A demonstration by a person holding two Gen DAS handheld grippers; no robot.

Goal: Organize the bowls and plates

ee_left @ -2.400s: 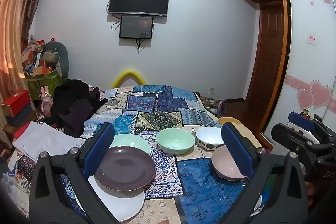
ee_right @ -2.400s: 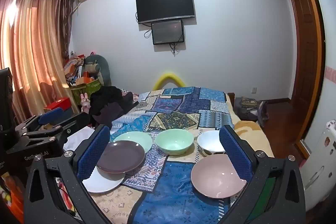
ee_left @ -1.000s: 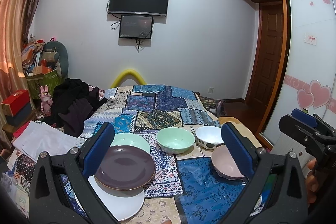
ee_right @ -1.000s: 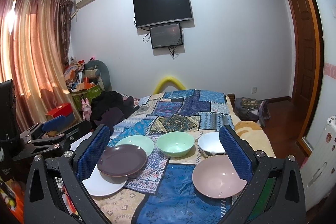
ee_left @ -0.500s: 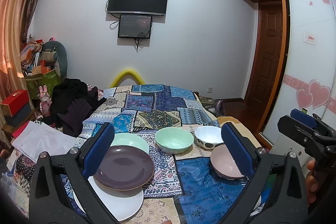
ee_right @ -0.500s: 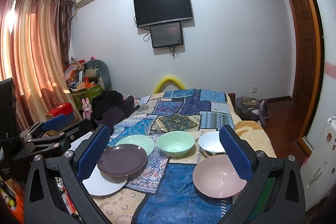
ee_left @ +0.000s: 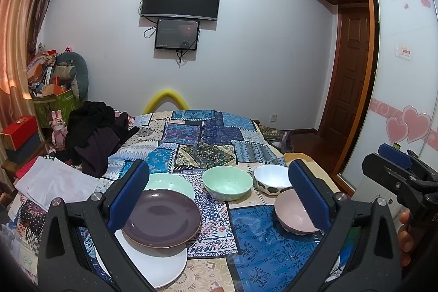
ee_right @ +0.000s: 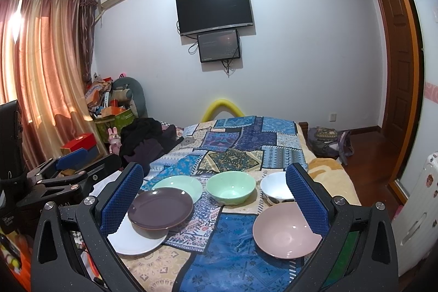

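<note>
On the patchwork bed cover, a dark purple plate rests partly on a white plate and overlaps a pale green plate. A green bowl, a white spotted bowl and a pink bowl lie to the right. My left gripper hangs open above the dishes, holding nothing. My right gripper is open too, with the pink bowl under its right finger.
A pile of dark clothes and white paper lie on the bed's left side. Boxes and bags crowd the left corner. A backpack sits on the wooden floor at right.
Both grippers have drifted only slightly; the dishes lie as before. In the left wrist view the right gripper has lifted a little at the right edge.
</note>
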